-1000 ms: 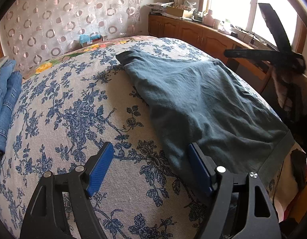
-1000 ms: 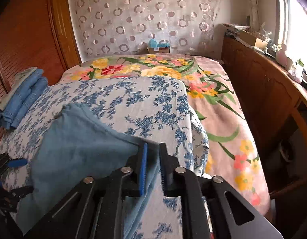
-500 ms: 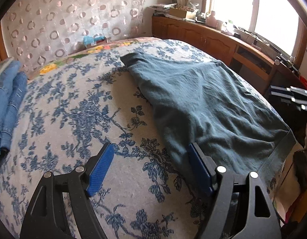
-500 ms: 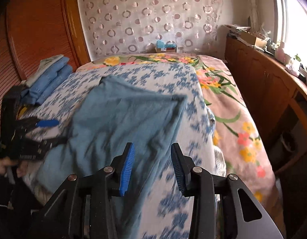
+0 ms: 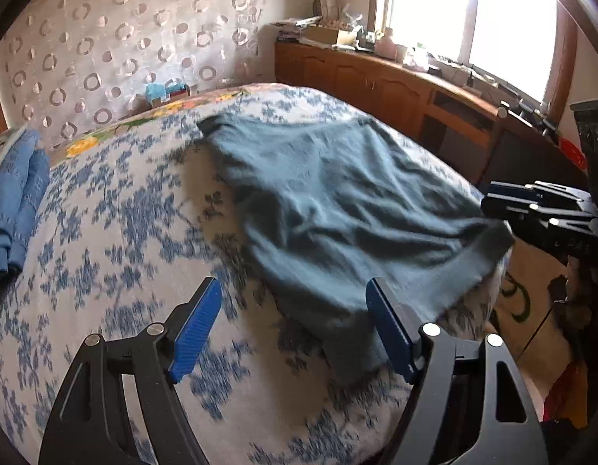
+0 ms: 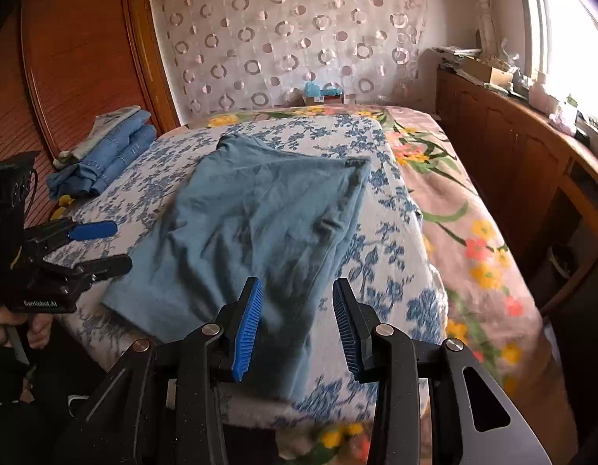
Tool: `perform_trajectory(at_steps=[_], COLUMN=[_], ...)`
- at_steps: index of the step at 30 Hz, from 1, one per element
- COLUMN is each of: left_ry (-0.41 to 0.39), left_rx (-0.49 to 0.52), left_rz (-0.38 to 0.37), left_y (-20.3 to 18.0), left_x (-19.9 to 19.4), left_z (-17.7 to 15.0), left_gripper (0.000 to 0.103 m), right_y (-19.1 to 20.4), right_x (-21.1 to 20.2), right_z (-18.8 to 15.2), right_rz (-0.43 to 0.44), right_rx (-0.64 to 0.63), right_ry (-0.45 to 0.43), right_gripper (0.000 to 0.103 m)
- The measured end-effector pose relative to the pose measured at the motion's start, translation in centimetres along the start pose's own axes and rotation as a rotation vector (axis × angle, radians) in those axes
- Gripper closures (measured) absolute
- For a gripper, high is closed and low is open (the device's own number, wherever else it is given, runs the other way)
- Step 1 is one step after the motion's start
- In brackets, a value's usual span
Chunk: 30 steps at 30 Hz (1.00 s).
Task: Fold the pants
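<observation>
Teal-blue pants (image 5: 337, 209) lie folded and flat on the blue-flowered bedspread (image 5: 105, 232); they also show in the right wrist view (image 6: 260, 217). My left gripper (image 5: 293, 325) is open and empty, low over the near left edge of the pants. My right gripper (image 6: 297, 329) is open and empty, just above the near corner of the pants. The right gripper shows at the pants' right edge in the left wrist view (image 5: 504, 201). The left gripper shows at their left edge in the right wrist view (image 6: 101, 246).
A stack of folded blue jeans (image 6: 105, 155) lies at the bed's left by the wooden headboard (image 6: 66, 58). A pink flowered sheet (image 6: 473, 224) covers the bed's right side. A wooden cabinet (image 6: 512, 147) with clutter runs under the window.
My right gripper let go of the pants, opened and drew back toward the bed's near edge. The pants dropped flat onto the bedspread. My left gripper stayed open and shifted slightly.
</observation>
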<state>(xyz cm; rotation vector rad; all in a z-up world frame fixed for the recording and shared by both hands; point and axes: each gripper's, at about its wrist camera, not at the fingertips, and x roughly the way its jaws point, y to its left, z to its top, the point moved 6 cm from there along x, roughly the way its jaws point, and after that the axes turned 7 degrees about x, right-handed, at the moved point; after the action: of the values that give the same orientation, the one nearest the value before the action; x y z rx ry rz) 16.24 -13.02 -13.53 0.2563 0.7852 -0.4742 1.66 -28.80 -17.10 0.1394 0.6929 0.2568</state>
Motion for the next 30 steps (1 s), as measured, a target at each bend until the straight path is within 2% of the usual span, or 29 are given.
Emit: perform_trajectory(at_steps=[7, 11, 30], left_ry=[0.035, 0.027, 0.021], left_rx=[-0.032, -0.06, -0.044], left_rz=[0.01, -0.01, -0.006], left_y=[-0.1, 0.1, -0.1], left_x=[0.2, 0.1, 0.0], left_z=[-2.0, -2.8, -2.7], left_gripper=[0.025, 0.025, 0.025], right_y=[-0.1, -0.1, -0.2], right_x=[-1.0, -1.5, -0.1], right_z=[-2.1, -2.9, -3.4], right_rz=[0.012, 0.028, 0.048], right_rx=[0.027, 0.038, 0.08], right_ry=[-0.005, -0.005, 0.017], right_gripper=[0.064, 0.064, 0.064])
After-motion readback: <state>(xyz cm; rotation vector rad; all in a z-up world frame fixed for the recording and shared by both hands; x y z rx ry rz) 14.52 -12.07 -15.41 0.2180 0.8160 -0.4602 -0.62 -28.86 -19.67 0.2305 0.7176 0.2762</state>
